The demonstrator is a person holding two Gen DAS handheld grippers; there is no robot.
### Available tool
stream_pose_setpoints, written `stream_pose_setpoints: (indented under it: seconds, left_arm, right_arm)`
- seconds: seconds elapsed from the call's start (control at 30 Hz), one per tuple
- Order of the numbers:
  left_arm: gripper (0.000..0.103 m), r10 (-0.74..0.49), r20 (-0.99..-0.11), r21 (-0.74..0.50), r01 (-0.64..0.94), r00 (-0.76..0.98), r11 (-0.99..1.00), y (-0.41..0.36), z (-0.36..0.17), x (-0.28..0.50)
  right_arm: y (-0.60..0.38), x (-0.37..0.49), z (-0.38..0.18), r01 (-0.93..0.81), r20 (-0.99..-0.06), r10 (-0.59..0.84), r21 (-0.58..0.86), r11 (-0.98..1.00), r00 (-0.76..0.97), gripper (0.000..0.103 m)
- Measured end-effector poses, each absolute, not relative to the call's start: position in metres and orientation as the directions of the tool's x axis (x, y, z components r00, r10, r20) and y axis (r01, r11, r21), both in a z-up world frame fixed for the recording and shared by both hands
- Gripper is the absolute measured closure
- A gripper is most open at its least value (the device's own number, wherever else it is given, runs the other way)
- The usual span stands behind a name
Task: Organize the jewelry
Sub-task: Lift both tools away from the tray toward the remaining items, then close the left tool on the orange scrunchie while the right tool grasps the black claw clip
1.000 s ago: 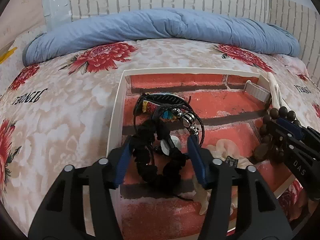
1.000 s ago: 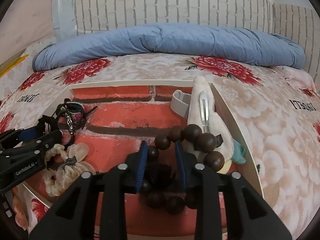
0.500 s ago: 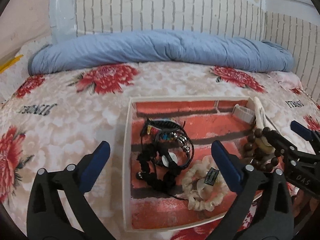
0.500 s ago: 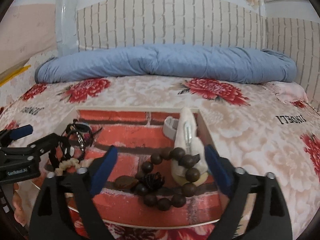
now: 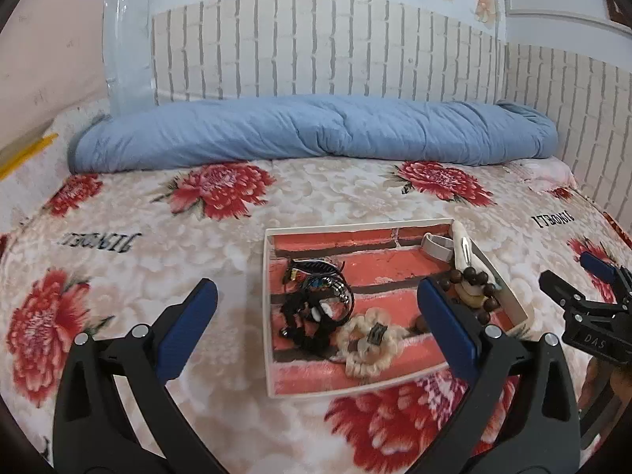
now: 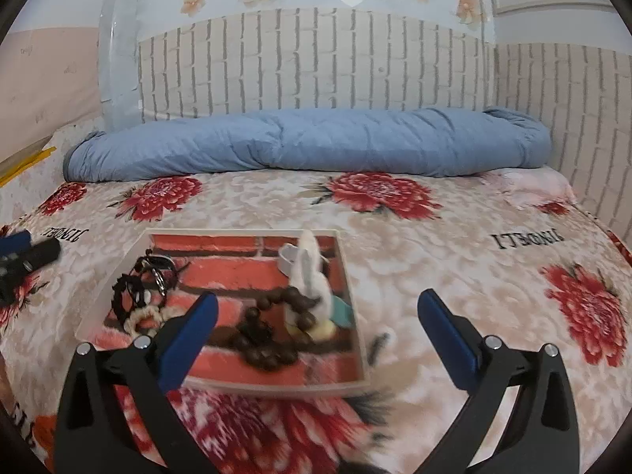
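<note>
A white tray [image 5: 267,308] with a red brick-pattern floor lies on the flowered bed; it also shows in the right wrist view [image 6: 357,328]. In it lie a black scrunchie with dark bracelets [image 5: 312,308], a cream scrunchie [image 5: 369,341], a brown bead bracelet [image 5: 480,296] [image 6: 260,339], a white hair clip [image 5: 462,249] and a grey band [image 5: 436,247]. My left gripper [image 5: 316,331] is open and empty, above and in front of the tray. My right gripper [image 6: 316,335] is open and empty, over the tray's right edge; it shows at the right of the left wrist view [image 5: 584,300].
A rolled blue duvet [image 5: 308,134] lies across the far side of the bed against a brick-pattern wall. A small dark object [image 6: 379,345] lies on the bedspread just right of the tray. The left gripper's tip shows at the left [image 6: 27,252].
Both grippers have opened, let go of the scrunchie and the bead bracelet, and pulled back and up from the tray. The jewelry now lies in the tray.
</note>
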State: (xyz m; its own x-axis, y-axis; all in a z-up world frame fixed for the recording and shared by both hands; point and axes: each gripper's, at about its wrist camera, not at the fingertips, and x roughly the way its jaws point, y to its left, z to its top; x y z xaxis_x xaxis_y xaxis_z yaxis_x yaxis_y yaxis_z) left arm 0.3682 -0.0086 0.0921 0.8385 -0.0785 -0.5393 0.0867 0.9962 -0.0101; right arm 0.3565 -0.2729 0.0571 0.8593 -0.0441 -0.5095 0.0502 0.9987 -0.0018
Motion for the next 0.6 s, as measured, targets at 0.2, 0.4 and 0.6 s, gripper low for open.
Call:
stream_pose_setpoints:
  seconds: [0.2, 0.4, 0.6]
  left_arm:
    - [0.005, -0.035, -0.585, 0.011, 0.051, 0.81, 0.999, 0.006, 0.076, 0.333]
    - [0.005, -0.018, -0.639, 0.032, 0.05, 0.769, 0.998, 0.014, 0.044, 0.302]
    - [0.005, -0.03, -0.702, 0.017, 0.059, 0.711, 0.998, 0.015, 0.012, 0.278]
  right_arm:
    - [-0.292, 0.329, 0.033, 0.082, -0.561, -0.079, -0.02, 0.996, 0.824, 0.004]
    - [-0.309, 0.305, 0.011, 0.119, -0.601, -0.101, -0.01, 0.993, 0.793, 0.004]
    - [-0.301, 0.292, -0.004, 0.108, -0.628, -0.106, -0.036, 0.993, 0.771, 0.004]
